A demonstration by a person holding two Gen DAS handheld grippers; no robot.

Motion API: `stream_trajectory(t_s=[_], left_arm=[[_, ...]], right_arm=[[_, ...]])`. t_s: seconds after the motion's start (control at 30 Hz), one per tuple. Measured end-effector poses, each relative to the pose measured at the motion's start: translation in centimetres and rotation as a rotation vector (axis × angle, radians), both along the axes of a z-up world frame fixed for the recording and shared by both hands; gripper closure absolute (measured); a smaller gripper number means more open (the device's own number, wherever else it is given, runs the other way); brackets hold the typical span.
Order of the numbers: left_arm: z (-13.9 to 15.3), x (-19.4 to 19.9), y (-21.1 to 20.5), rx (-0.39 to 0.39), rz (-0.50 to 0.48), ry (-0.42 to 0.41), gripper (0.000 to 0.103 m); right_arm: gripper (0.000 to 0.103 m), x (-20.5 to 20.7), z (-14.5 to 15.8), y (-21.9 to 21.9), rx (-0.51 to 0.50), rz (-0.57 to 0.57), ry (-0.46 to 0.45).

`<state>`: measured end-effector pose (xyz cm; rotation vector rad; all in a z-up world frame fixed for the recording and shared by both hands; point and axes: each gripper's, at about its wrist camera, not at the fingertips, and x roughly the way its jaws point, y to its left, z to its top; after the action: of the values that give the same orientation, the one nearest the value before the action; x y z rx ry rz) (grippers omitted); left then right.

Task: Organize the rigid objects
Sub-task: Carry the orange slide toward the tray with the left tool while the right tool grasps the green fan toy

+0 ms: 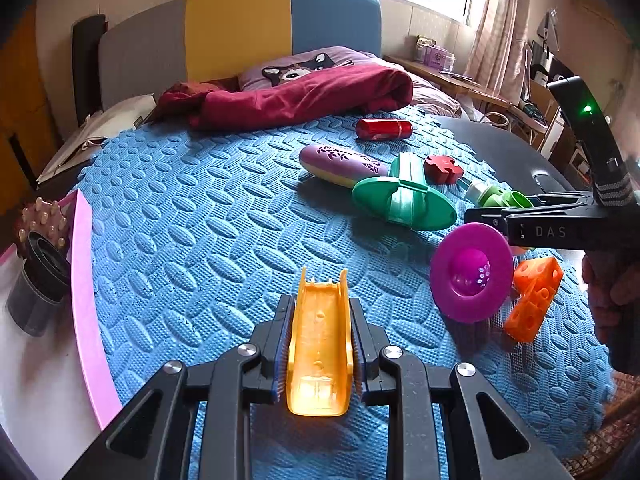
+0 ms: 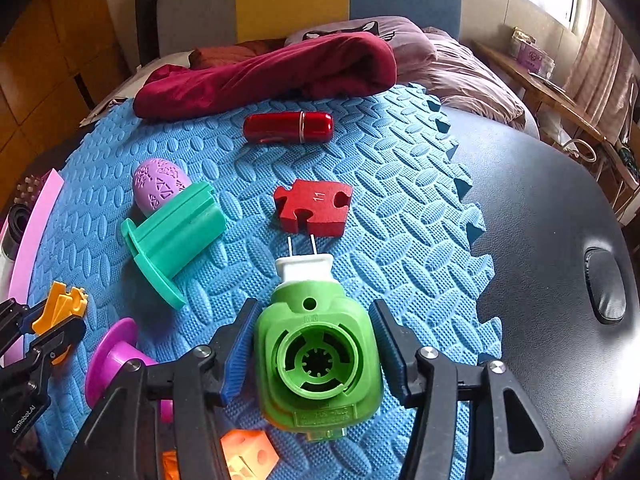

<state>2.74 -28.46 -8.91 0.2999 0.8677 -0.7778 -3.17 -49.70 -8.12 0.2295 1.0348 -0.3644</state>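
Gripping a yellow-orange plastic channel-shaped piece (image 1: 320, 356) from both sides, the left gripper (image 1: 319, 344) has its fingers (image 1: 280, 344) clenched on it above the blue textured foam mat (image 1: 192, 232), the piece pointing forward along them. The right gripper (image 2: 314, 356) has its blue-padded fingers (image 2: 239, 354) spread either side of a green plastic plug-in device with a white two-pronged end (image 2: 316, 356); narrow gaps show at both sides, so they are released and not pressing it, and the device lies on the mat with its prongs pointing at a red foam jigsaw piece marked 11 (image 2: 314, 208). Left of that lie a teal plastic spool-like holder with a wide flange (image 2: 172, 240) and, just behind and touching it, a purple patterned egg-shaped case (image 2: 160, 186). Farther back sits a glossy red cylindrical tube (image 2: 288, 127), near a crumpled maroon cloth (image 2: 272, 76). Beside the right gripper's left finger stand a magenta plastic funnel-shaped disc (image 1: 472, 272) and an orange plastic block with round holes (image 1: 534, 300), close together. At the mat's left edge a pink-rimmed white tray (image 1: 86, 280) holds a dark grey cylindrical cup (image 1: 38, 288) and a brown knobbly ball (image 1: 44, 216).
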Motion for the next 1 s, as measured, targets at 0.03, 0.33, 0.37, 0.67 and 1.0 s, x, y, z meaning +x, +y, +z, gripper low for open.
stream_trajectory(t_s=[0.03,0.33,0.37,0.67,1.0], left_arm=[[0.0,0.1,0.0,0.001,0.003,0.002,0.077],[2.7,-0.9,2.1,-0.068,0.02,0.034,0.077],[3.3,-0.9,2.7,-0.085,0.025,0.041,0.077],[6.7,1.5,10.3,-0.184,0.187,0.06,0.077],[3.5,5.4,20.7,-0.213,0.462,0.211,0.077]], right_arm=[[0.047,0.0,0.0,0.0,-0.001,0.0,0.001],[0.047,-0.1,0.0,0.3,-0.024,0.018,-0.013],[0.047,-0.1,0.0,0.3,-0.026,0.018,-0.015],[0.048,-0.1,0.0,0.3,-0.038,0.021,-0.024],[0.048,-0.1,0.1,0.3,-0.041,0.023,-0.028]])
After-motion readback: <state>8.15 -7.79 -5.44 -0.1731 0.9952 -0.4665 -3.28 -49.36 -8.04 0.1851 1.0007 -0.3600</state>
